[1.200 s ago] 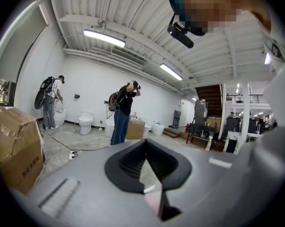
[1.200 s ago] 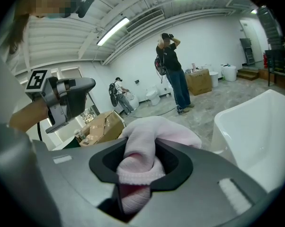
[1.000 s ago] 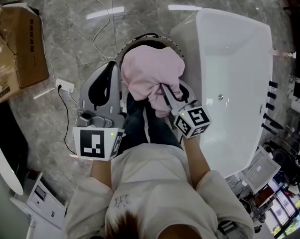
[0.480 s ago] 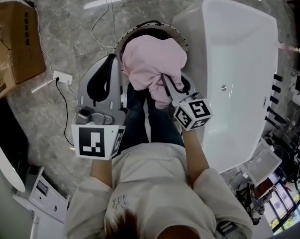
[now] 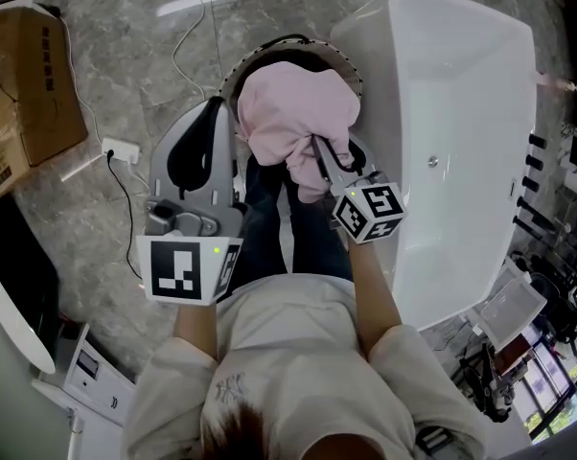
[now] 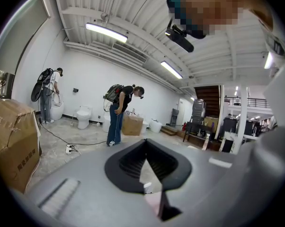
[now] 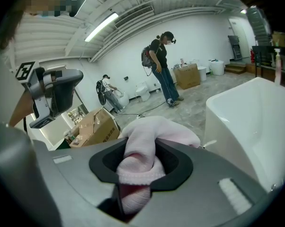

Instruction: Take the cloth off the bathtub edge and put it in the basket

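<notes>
Head view: where is the pink cloth (image 5: 293,127) now?

– Off the white bathtub (image 5: 461,113) and bunched over the mouth of the round basket (image 5: 338,60). My right gripper (image 5: 317,156) is clamped on a fold of it. Against a second ago it has barely shifted, perhaps a touch lower.

And the left gripper (image 5: 215,110)?

– Closed on nothing, just beside the basket. I judge that only lowering and letting go remain.

cloth (image 5: 293,127): pale pink, plain
bathtub (image 5: 461,113): glossy white
basket (image 5: 298,44): dark rim
floor (image 5: 126,56) left of bathtub: grey, marbled
box (image 5: 34,94) far left of bathtub: brown
marker cubes (image 5: 185,271): black squares on white
</notes>
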